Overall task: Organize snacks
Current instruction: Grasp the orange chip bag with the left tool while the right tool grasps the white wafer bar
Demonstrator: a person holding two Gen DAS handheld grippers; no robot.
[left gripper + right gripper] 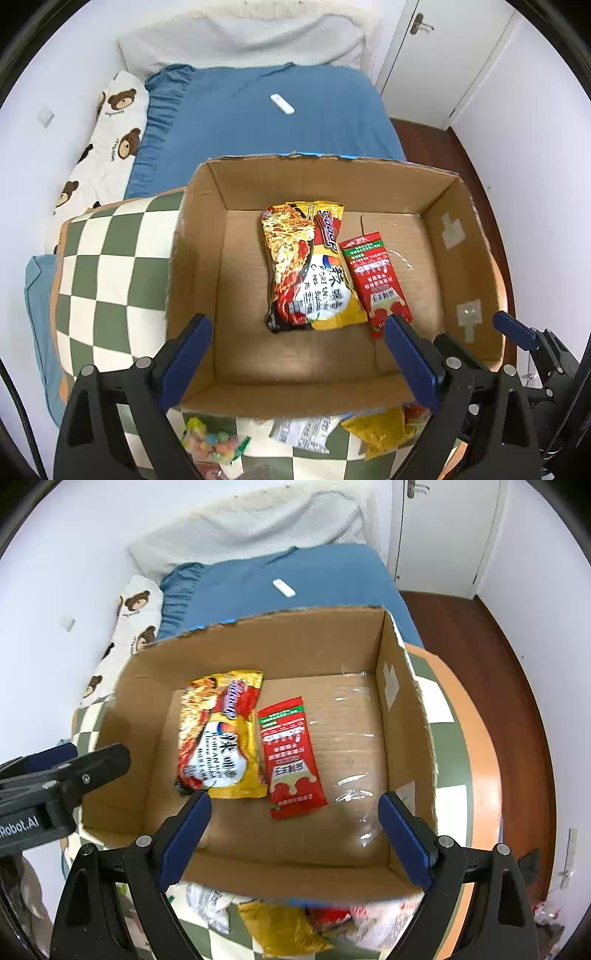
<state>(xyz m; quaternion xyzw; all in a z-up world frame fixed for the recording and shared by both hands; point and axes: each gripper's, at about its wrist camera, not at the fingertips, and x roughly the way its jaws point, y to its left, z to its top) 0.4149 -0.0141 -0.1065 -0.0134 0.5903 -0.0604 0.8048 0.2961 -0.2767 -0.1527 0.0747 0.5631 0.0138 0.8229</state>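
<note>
An open brown corrugated cardboard box [207,258] sits on a green-and-cream checked cushion [107,266], at the near edge of a bed with a blue sheet [258,122]. A small white remote [282,104] lies on the sheet near the bed's far end, and a bear-print pillow [110,136] runs along the bed's left edge. Strips of clear tape gleam on the box floor.

Inside, near the middle of the floor, a glossy yellow-and-red crinkled noodle packet [310,266] lies flat, and a slim red sachet [373,277] lies just beside it on the right. More loose snack bags, one of coloured candies [216,445], lie on the cushion against the box's near wall.

The left gripper [297,354] hangs above the box's near side, fingers spread wide with nothing between them. The right gripper [295,834] hangs likewise, spread and empty; the packets lie beyond its fingertips, untouched.
</note>
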